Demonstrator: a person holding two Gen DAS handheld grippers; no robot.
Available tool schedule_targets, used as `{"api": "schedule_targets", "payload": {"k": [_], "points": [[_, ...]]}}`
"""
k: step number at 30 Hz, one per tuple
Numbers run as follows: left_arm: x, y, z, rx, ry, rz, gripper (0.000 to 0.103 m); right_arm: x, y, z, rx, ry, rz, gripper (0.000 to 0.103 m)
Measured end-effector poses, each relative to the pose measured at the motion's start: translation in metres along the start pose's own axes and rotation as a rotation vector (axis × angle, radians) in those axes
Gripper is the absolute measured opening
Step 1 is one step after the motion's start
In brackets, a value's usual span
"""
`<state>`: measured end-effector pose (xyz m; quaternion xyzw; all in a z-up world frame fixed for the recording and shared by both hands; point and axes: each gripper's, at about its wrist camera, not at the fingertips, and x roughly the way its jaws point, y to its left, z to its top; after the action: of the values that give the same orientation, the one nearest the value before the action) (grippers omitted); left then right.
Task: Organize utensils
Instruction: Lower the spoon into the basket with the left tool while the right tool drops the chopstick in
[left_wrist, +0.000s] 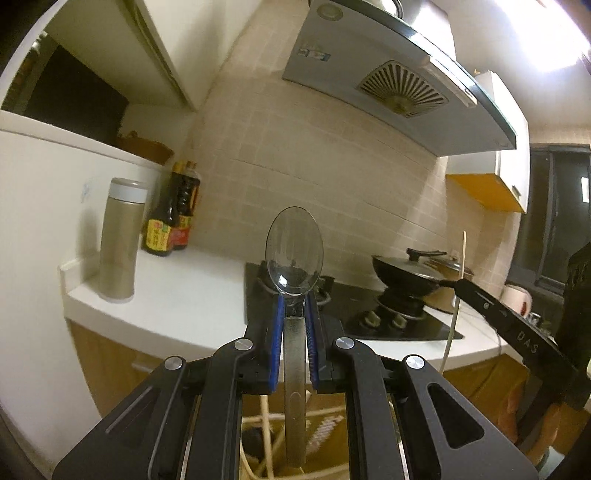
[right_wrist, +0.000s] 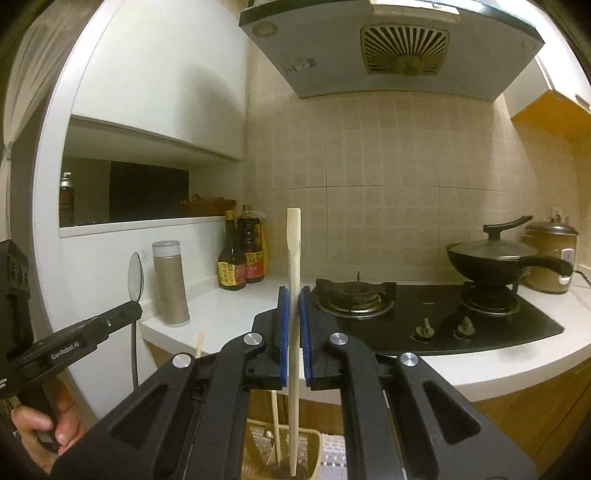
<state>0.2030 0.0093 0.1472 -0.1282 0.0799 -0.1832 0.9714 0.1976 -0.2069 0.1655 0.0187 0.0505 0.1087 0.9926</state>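
Observation:
My left gripper (left_wrist: 294, 299) is shut on a steel spoon (left_wrist: 294, 251), held upright with the bowl up and the handle hanging down between the blue pads. It also shows in the right wrist view (right_wrist: 135, 275) at the left. My right gripper (right_wrist: 294, 295) is shut on a pale wooden chopstick (right_wrist: 294, 258), also upright; it shows in the left wrist view (left_wrist: 460, 280) at the right. Below both grippers stands a beige utensil holder (right_wrist: 310, 448) with more chopsticks (right_wrist: 275, 424) in it.
A white counter (right_wrist: 229, 310) carries a beige thermos (right_wrist: 170, 282) and two sauce bottles (right_wrist: 242, 258). A black gas hob (right_wrist: 424, 314) holds a lidded black pan (right_wrist: 498, 258); a rice cooker (right_wrist: 552, 258) stands behind. A range hood (right_wrist: 388, 44) hangs above.

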Motion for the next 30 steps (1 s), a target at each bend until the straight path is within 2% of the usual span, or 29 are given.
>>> {"api": "schedule_targets", "payload": {"k": [5,11,17,21,22,24,25,28,30], "points": [[0.021,0.005,-0.017,0.025,-0.009,0.034,0.01,0.022,-0.011,-0.019,0.036,0.001,0.014,0.004],[0.038,0.021,-0.034,0.01,0.008,0.038,0.01,0.04,-0.021,-0.037,0.086,0.02,0.025,0.004],[0.037,0.02,-0.047,0.041,0.014,0.056,0.01,0.042,-0.023,-0.05,0.095,0.032,0.028,0.004],[0.031,0.016,-0.057,0.07,0.032,0.036,0.011,0.03,-0.02,-0.058,0.078,0.028,0.038,0.005],[0.028,0.016,-0.059,0.067,0.039,0.027,0.013,0.027,-0.019,-0.06,0.069,0.04,0.044,0.005],[0.024,0.018,-0.062,0.061,0.055,0.02,0.028,0.021,-0.018,-0.063,0.062,0.072,0.066,0.006],[0.019,0.019,-0.063,0.057,0.061,0.019,0.031,0.016,-0.018,-0.065,0.065,0.085,0.079,0.007],[0.007,0.022,-0.065,0.044,0.079,0.015,0.041,0.0,-0.017,-0.07,0.065,0.111,0.083,0.02],[-0.003,0.022,-0.065,0.038,0.093,0.009,0.045,-0.011,-0.016,-0.074,0.073,0.134,0.099,0.023]]}}
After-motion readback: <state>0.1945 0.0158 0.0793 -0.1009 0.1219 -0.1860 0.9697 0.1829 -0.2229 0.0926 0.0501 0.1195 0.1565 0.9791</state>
